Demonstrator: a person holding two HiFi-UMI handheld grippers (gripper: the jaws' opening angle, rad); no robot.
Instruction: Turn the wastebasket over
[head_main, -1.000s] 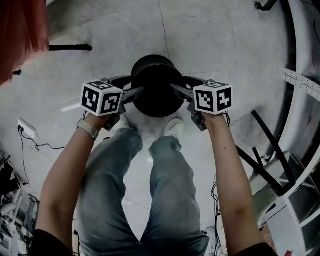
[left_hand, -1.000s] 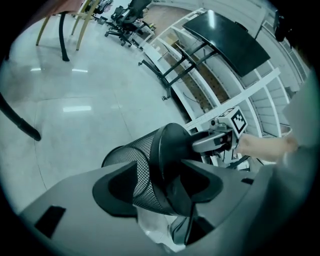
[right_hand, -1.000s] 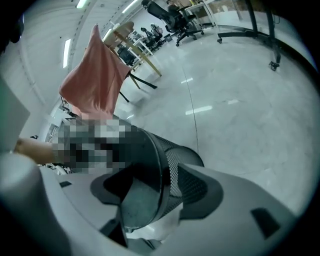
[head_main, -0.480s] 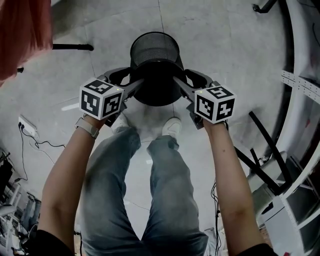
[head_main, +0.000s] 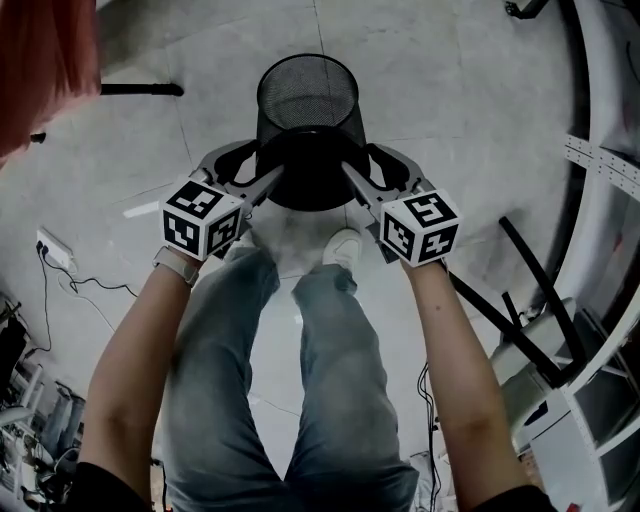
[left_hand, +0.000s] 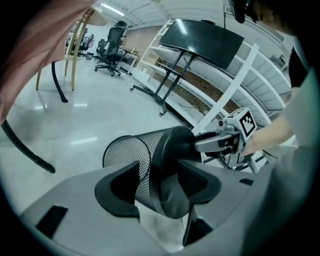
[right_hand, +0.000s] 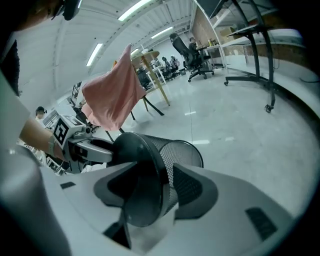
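The black mesh wastebasket (head_main: 308, 100) hangs off the floor, tipped on its side, with its solid base toward me and its open mouth pointing away. My left gripper (head_main: 258, 172) clamps the base's left edge and my right gripper (head_main: 358, 172) clamps its right edge. In the left gripper view the wastebasket (left_hand: 127, 155) sits between the dark pads of the left gripper (left_hand: 160, 187), one pad on the mesh wall and one over the bottom. In the right gripper view the right gripper (right_hand: 155, 192) holds the wastebasket (right_hand: 182, 150) the same way. Both pairs of jaws have just been closing on it.
My legs (head_main: 300, 350) and white shoes stand right under the basket. A red cloth (head_main: 40, 60) hangs over a chair at the left. White shelving (head_main: 600, 170) and black frame legs (head_main: 530, 290) fill the right. A power strip (head_main: 55, 262) with cables lies on the floor at the left.
The basket stood bottom up on the floor a second ago. Both grippers have risen and rolled, lifting it and tipping its mouth away from me.
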